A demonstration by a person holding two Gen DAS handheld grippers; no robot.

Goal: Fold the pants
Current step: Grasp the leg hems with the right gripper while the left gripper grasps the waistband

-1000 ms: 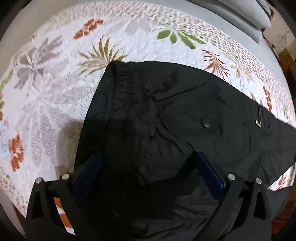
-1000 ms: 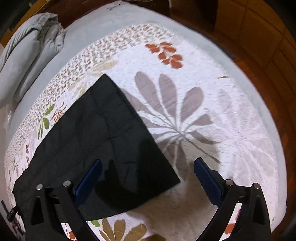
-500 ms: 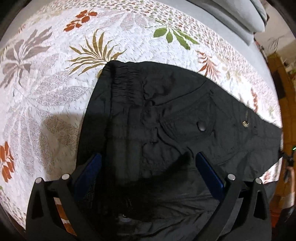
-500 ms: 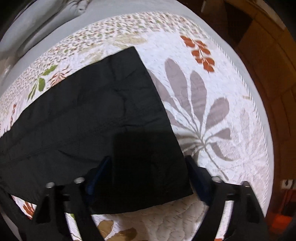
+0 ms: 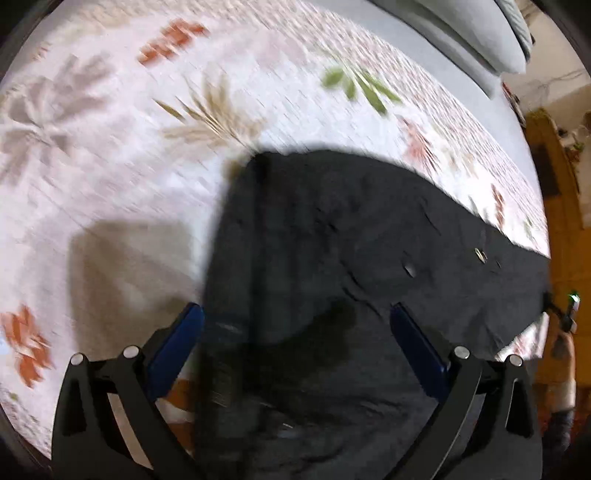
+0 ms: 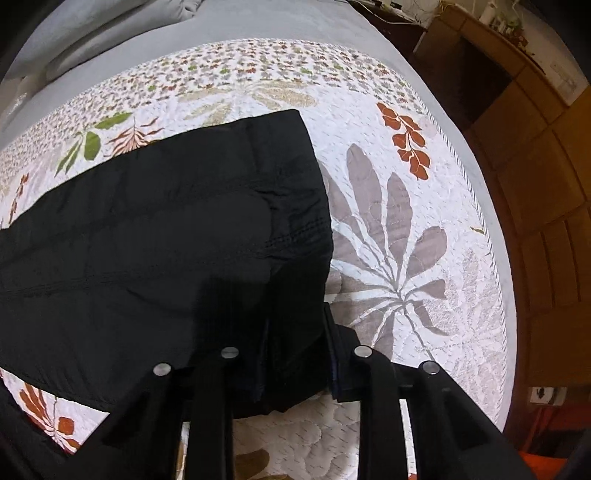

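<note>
Black pants (image 5: 351, 229) lie flat on a floral quilt (image 5: 110, 184). My left gripper (image 5: 295, 336) hovers over the waist end with its blue pads (image 5: 181, 332) spread wide, the waistband edge running between them, touching neither; this view is blurred. In the right wrist view the leg end of the pants (image 6: 166, 221) reaches to the hem. My right gripper (image 6: 297, 354) sits at the hem's near corner. Its jaws are closing, and the cloth is bunched up between the two fingers (image 6: 264, 350).
The quilt (image 6: 406, 258) covers a bed with a grey sheet and grey pillows (image 6: 92, 33) at the far side. Wooden floor and furniture (image 6: 535, 184) lie past the bed's right edge. A hand with the other gripper (image 5: 565, 332) shows at the right rim.
My right gripper went from wide open beside the hem to narrow around its near corner, rolling as it came. My left gripper drifted over the waist and stayed open.
</note>
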